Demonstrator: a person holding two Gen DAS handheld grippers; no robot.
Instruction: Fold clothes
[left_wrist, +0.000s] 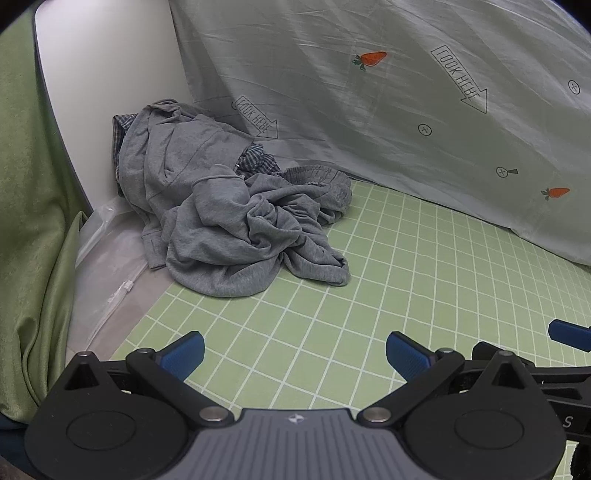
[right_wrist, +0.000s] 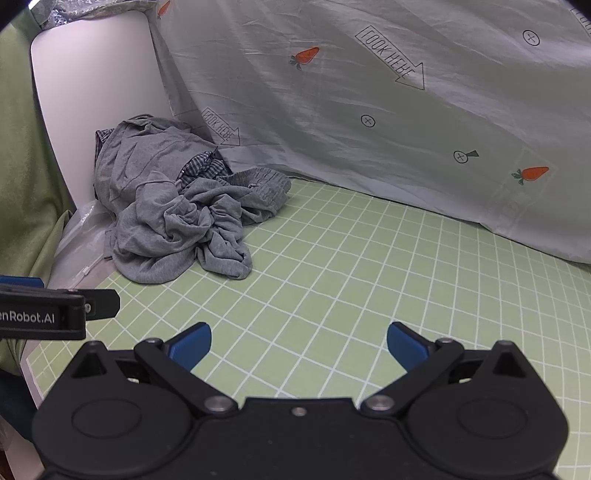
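Presently, both tools are hovering low over the surface (left_wrist: 388, 280), a green mat ruled in white squares, and pointing toward the far left corner.

Left gripper (left_wrist: 294, 356): jaws are standing spread wide, blue pads (left_wrist: 183, 355) facing each other across bare mat and gripping nothing; body is sitting level, close above the mat.

Right gripper (right_wrist: 299, 347): jaws are likewise spread wide and pinching nothing; body is sitting level just beside the left one; the left tool's black side, lettered "enRobot.AI", is showing at the left edge of the right wrist view, and a blue tip of the right tool is showing at the right edge of the left wrist view.

Pile of grey clothes (left_wrist: 229, 218): is lying crumpled in the far left corner of the mat, well apart from both sets of jaws; a piece with a gathered waistband (left_wrist: 321, 177) is lying at its right edge; a checked garment (left_wrist: 256, 158) is peeking out from under the grey folds.

Printed sheet (left_wrist: 406, 110): pale, with carrots and "LOOK HERE" arrows, is hanging behind the mat.

White panel (left_wrist: 110, 74): is standing behind the pile.

Green curtain (left_wrist: 29, 184): is hanging at far left.

Clear plastic bag (left_wrist: 107, 266): is lying beside the pile, off the mat's left edge.
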